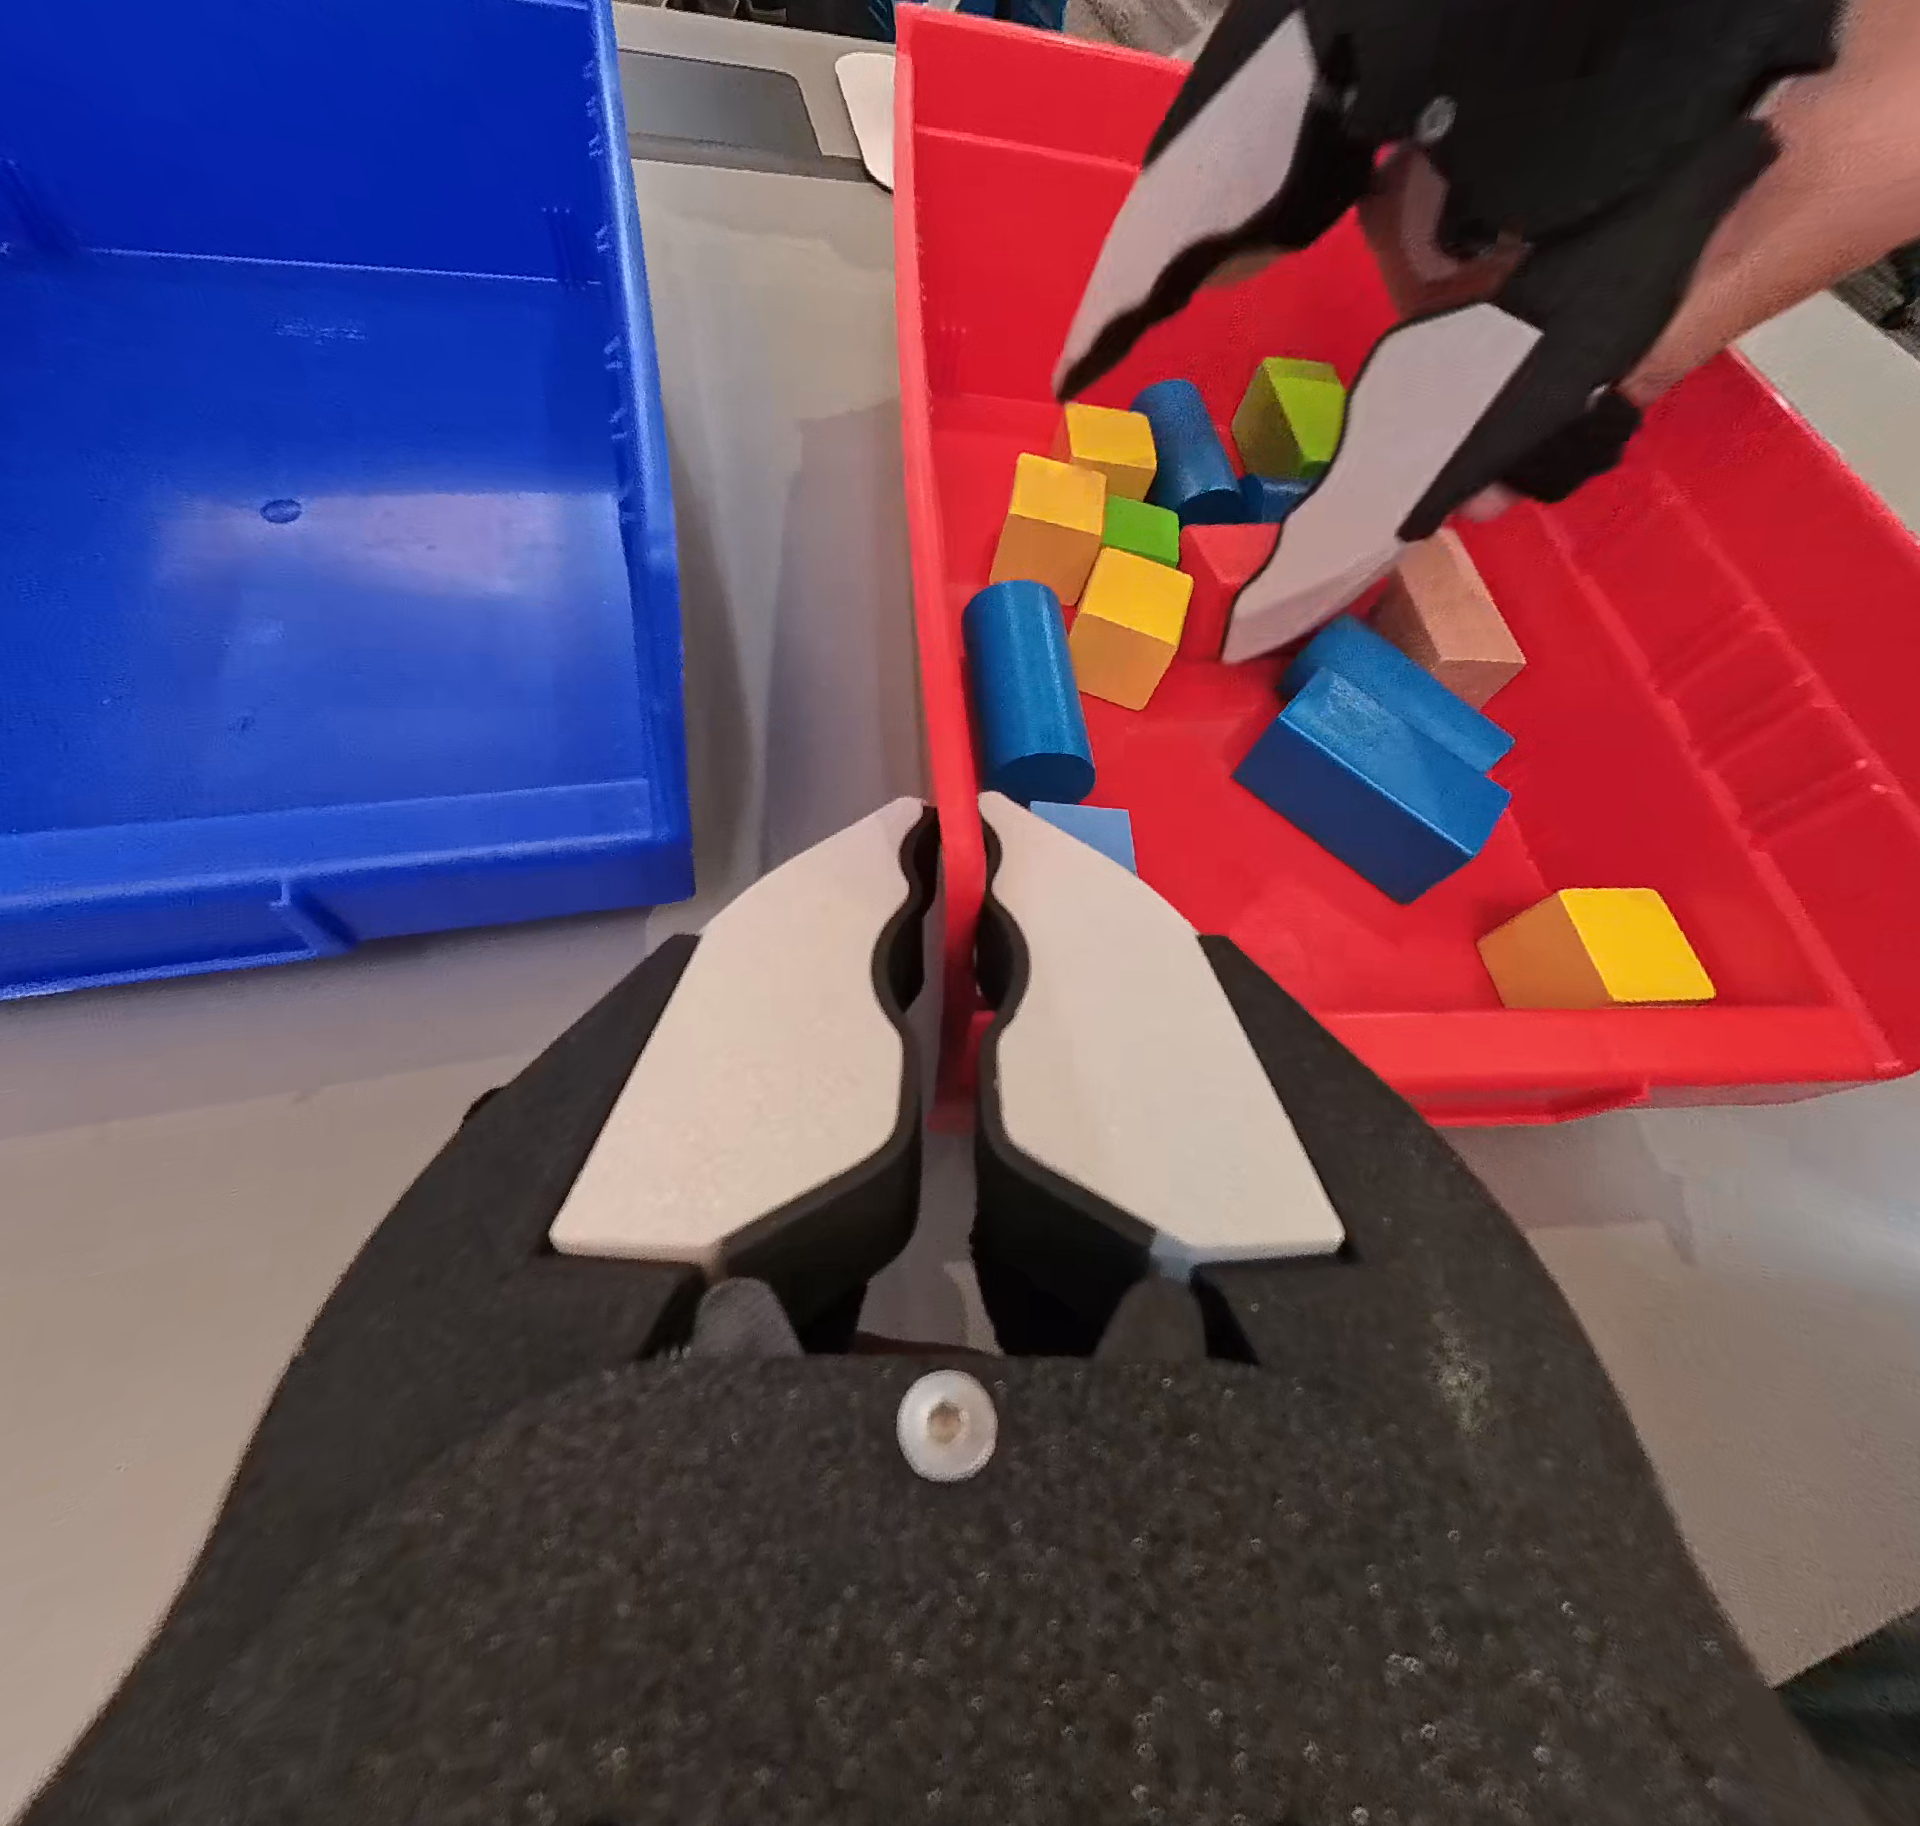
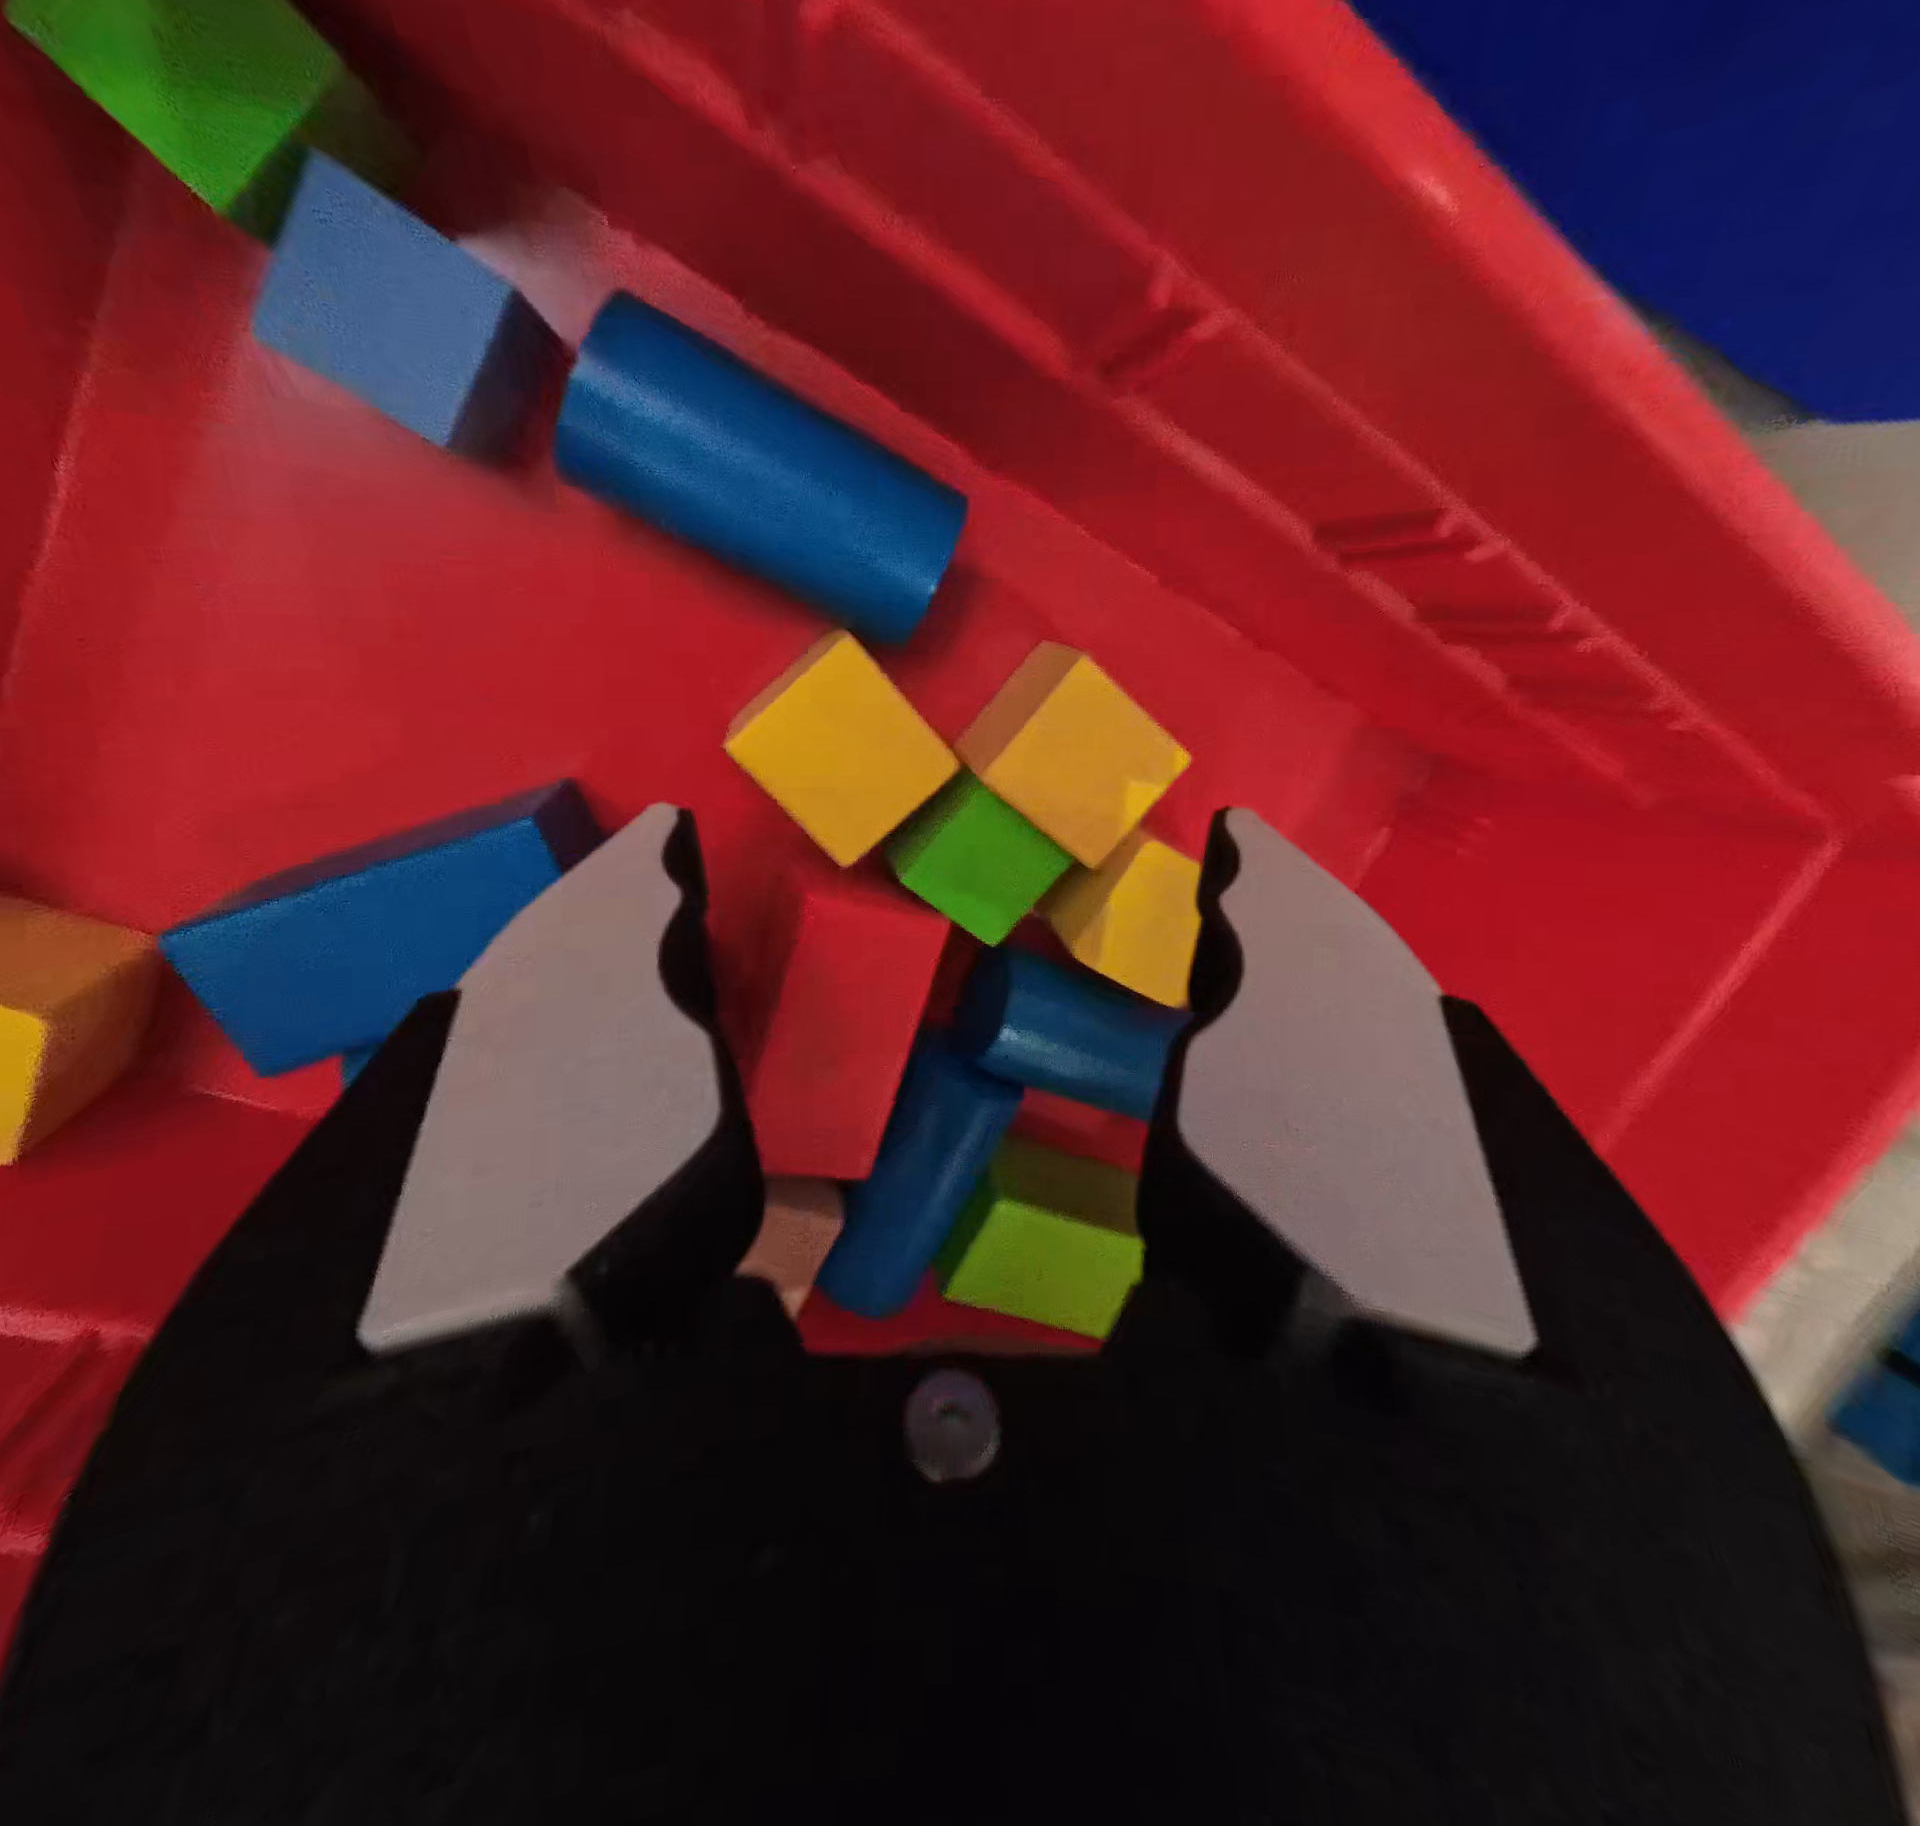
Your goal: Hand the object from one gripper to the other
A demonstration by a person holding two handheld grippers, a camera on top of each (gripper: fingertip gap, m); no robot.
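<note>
A red bin holds several coloured wooden blocks: yellow cubes, blue cylinders, green blocks, a brown block and a red block. My right gripper is open and empty, reaching down into the bin over the cluster. In the right wrist view my right gripper has its jaws on either side of the red block, a blue cylinder and a small green cube, not touching them. My left gripper is shut and empty, above the bin's near left wall.
An empty blue bin stands left of the red bin on a grey table. A blue cylinder and a large blue block lie nearer me. A yellow cube sits alone at the bin's near end.
</note>
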